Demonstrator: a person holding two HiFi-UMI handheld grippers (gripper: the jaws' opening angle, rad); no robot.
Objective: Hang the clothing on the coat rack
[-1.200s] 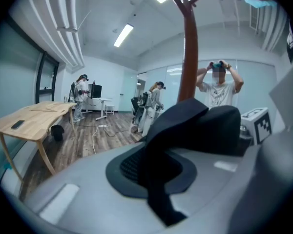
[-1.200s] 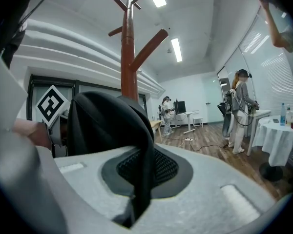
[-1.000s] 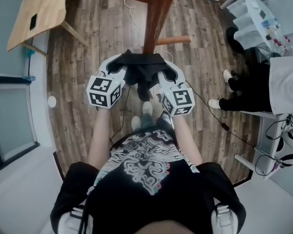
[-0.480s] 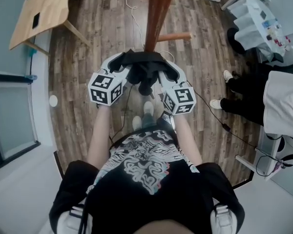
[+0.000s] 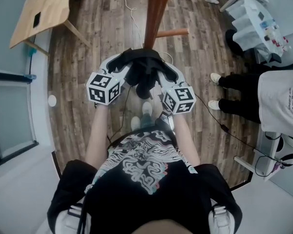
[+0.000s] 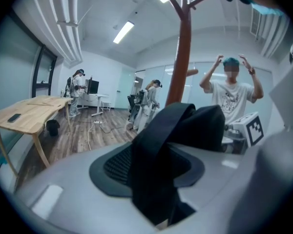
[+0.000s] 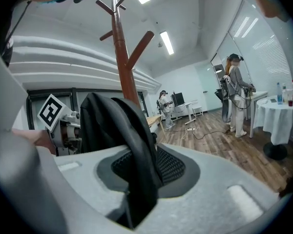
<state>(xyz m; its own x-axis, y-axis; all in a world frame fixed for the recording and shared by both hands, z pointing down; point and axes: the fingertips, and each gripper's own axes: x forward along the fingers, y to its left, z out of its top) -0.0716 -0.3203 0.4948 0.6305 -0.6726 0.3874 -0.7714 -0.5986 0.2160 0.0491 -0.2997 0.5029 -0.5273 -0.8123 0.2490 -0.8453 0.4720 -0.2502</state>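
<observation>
At the foot of the coat rack [image 5: 156,13], my left tool [image 5: 118,67] opens around the black clothing [image 5: 144,72], my right tool [image 5: 167,73] clamps it; next, I judge, hooking a peg.

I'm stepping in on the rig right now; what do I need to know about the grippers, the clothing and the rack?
Left gripper: jaws opening; the black clothing lies across its pad, between the jaws.
Right gripper: appears shut on the clothing's other end.
Clothing: bunched between the two grippers, just in front of the coat rack; no view shows it on a peg.
Done: clothing brought up to the rack.
Left: likely to get it over a peg, then free the right gripper.
</observation>
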